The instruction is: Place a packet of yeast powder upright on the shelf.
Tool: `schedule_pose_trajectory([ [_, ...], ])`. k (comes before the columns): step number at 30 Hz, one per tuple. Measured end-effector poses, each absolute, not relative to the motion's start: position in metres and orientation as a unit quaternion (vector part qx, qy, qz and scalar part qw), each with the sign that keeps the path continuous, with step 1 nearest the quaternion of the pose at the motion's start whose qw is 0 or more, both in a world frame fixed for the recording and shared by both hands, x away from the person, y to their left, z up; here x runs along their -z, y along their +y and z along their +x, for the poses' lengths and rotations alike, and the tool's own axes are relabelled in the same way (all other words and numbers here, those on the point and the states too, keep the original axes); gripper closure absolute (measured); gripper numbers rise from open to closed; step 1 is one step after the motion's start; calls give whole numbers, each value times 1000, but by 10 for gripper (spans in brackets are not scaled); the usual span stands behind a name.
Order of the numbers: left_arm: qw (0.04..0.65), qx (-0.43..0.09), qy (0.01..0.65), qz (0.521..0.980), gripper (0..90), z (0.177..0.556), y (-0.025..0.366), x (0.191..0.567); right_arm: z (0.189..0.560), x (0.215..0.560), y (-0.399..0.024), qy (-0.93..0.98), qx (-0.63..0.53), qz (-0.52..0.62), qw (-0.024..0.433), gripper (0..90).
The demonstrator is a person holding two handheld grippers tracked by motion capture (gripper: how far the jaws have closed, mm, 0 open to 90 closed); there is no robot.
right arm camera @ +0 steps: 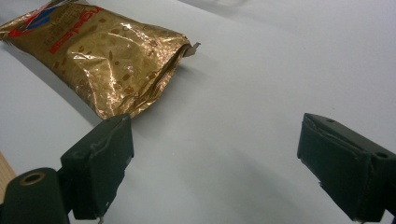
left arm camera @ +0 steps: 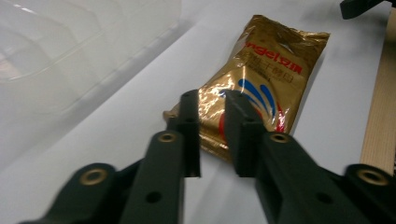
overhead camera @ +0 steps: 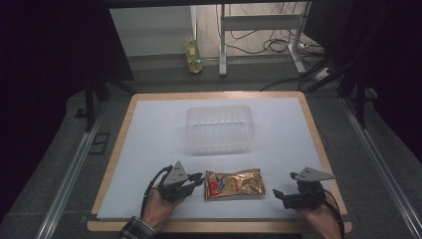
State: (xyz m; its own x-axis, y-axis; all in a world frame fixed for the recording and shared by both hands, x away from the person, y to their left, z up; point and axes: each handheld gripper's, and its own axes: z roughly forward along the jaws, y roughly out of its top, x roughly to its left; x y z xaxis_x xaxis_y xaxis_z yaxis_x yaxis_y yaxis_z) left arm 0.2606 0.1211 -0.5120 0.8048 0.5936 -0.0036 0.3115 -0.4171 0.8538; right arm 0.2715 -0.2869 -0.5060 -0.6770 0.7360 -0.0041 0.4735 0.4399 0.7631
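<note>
One gold foil packet (overhead camera: 234, 183) lies flat on our white-covered desk (overhead camera: 149, 129), between our two grippers and near a clear plastic container (overhead camera: 219, 128). Left gripper (left arm camera: 213, 126): jaws narrow, a small gap between them, set at the packet's near corner; we cannot tell whether they pinch it. Right gripper (right arm camera: 215, 154): jaws wide, holding nothing, just beside the packet's other end.
</note>
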Motion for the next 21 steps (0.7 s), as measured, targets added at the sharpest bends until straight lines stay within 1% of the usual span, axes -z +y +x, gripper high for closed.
schedule_pose_trajectory([
  [3, 466, -153, 268, 829, 865, 260, 117, 512, 272, 506, -287, 831, -385, 364, 170, 109],
  [6, 470, -150, 262, 829, 890, 261, 111, 513, 272, 507, -286, 832, -383, 363, 169, 109],
  [12, 470, -139, 255, 834, 893, 265, 98, 519, 273, 507, -285, 833, -383, 362, 168, 109],
  [21, 447, -132, 252, 848, 894, 270, 82, 534, 273, 507, -285, 829, -391, 366, 162, 110],
])
